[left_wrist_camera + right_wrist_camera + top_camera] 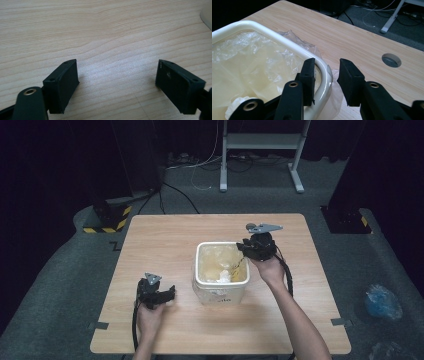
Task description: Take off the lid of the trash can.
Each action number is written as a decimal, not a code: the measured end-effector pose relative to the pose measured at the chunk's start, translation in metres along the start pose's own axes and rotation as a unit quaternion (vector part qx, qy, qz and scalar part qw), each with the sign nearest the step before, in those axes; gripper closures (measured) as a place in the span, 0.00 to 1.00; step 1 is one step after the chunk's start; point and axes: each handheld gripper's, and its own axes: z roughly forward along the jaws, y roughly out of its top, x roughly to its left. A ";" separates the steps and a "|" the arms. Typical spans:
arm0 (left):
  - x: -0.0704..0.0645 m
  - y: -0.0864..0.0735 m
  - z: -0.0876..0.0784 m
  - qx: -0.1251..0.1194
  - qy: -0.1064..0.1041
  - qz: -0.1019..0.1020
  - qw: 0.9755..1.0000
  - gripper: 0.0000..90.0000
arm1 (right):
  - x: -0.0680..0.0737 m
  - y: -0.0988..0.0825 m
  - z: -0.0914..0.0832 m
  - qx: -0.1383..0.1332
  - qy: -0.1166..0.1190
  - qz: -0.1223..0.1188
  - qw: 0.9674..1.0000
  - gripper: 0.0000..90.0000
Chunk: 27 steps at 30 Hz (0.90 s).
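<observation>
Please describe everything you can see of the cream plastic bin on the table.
The cream, square plastic bin with rounded rim stands upright near the middle of the wooden table. A clear, crinkled plastic liner lines it; white crumpled paper lies inside. Dark lettering marks its front. The right gripper straddles the rim's corner, one jaw inside, one outside.

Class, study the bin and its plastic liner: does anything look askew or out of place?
Yes. At the bin's corner by the right gripper, the clear liner bunches outside the rim in loose, crumpled folds. White crumpled waste lies inside.
</observation>
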 end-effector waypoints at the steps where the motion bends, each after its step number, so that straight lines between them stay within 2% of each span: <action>1: 0.000 0.000 0.000 0.000 0.000 0.000 1.000 0.21 | 0.000 0.000 0.000 0.000 0.000 0.000 1.000 0.76; 8: 0.000 0.000 0.000 0.000 0.000 0.000 1.000 0.21 | 0.003 0.000 0.001 0.000 0.001 -0.005 1.000 0.80; 27: 0.000 0.000 0.000 0.000 0.000 0.000 1.000 0.21 | 0.004 -0.001 -0.001 0.000 -0.003 -0.008 1.000 0.83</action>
